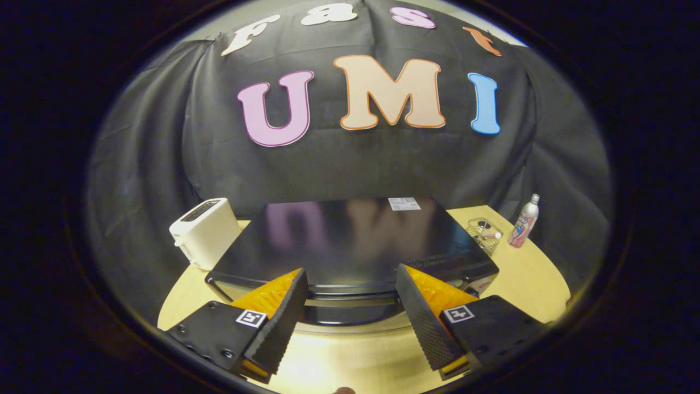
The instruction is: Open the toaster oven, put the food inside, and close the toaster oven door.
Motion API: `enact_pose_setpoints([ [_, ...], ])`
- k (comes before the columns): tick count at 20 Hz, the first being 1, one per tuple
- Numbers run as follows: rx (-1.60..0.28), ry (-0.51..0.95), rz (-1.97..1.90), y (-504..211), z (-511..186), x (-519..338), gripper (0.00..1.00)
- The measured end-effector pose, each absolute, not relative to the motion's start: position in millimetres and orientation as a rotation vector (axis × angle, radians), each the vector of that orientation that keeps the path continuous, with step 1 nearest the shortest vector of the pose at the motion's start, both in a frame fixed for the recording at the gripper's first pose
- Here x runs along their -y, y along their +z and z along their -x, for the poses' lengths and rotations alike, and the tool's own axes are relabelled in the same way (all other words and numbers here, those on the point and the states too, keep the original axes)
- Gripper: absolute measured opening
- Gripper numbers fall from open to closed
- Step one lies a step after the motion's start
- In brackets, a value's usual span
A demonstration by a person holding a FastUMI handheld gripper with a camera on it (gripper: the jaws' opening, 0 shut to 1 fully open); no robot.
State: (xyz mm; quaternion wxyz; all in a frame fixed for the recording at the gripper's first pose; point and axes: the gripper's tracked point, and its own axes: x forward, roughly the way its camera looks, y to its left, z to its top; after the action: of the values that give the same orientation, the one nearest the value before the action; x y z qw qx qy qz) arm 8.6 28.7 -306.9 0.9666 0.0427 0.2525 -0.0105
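Hovering above and just in front of the black toaster oven (350, 241) on the round table (525, 273), gripper (350, 287) spread wide and empty over its top front edge, likely lining up for the door handle, door seemingly shut.

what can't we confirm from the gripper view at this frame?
- Toaster oven door and handle: seen from above, its front lies low between the open jaws of the gripper; open or closed, cannot tell.
- Food: cannot be picked out.
- Clear container contents: too small.
- White toaster slots: too small to tell whether loaded.
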Motion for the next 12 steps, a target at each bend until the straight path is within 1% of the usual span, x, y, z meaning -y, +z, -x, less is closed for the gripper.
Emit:
enact_pose_setpoints([
  [8,-0.533,-0.011,-0.08,-309.6,15.5,-28.4,1.0],
  [12,-0.563,-0.004,-0.081,-314.2,40.9,-26.3,1.0],
])
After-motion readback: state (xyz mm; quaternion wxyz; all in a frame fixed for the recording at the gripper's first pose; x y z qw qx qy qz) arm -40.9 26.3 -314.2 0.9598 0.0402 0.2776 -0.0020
